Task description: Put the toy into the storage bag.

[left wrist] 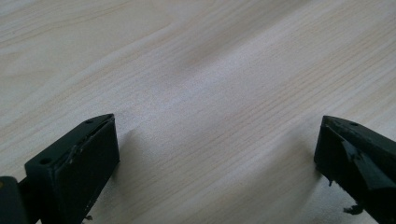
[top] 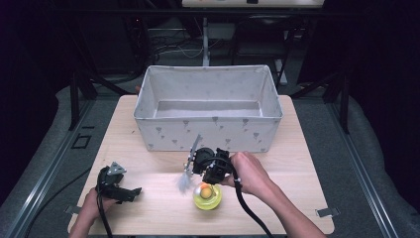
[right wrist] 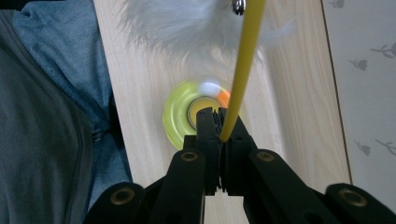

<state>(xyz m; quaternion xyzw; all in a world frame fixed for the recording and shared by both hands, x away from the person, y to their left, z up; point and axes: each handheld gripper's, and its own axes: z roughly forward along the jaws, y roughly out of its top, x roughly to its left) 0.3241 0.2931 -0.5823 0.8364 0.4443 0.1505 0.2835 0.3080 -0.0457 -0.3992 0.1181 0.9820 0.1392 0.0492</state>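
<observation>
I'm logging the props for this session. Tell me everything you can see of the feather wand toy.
The feather wand toy is a thin yellow stick with a fluffy white-grey feather tuft and a small silver bell at its far end. The right tongs are shut on the stick's near end, holding it above the table, just over a round yellow-green toy. In the high view the tuft hangs beside the tongs, in front of the grey fabric bin.

Feather wand toy (right wrist: 243, 60): thin yellow rod with a grey-white feather tuft (top: 184, 182) and a small silver bell, pinched at one end between closed jaws, tuft near the table. Yellow-green round base (top: 207, 200) carrying an orange-and-white ball lies on the near centre of the table, just right of the tuft.
</observation>
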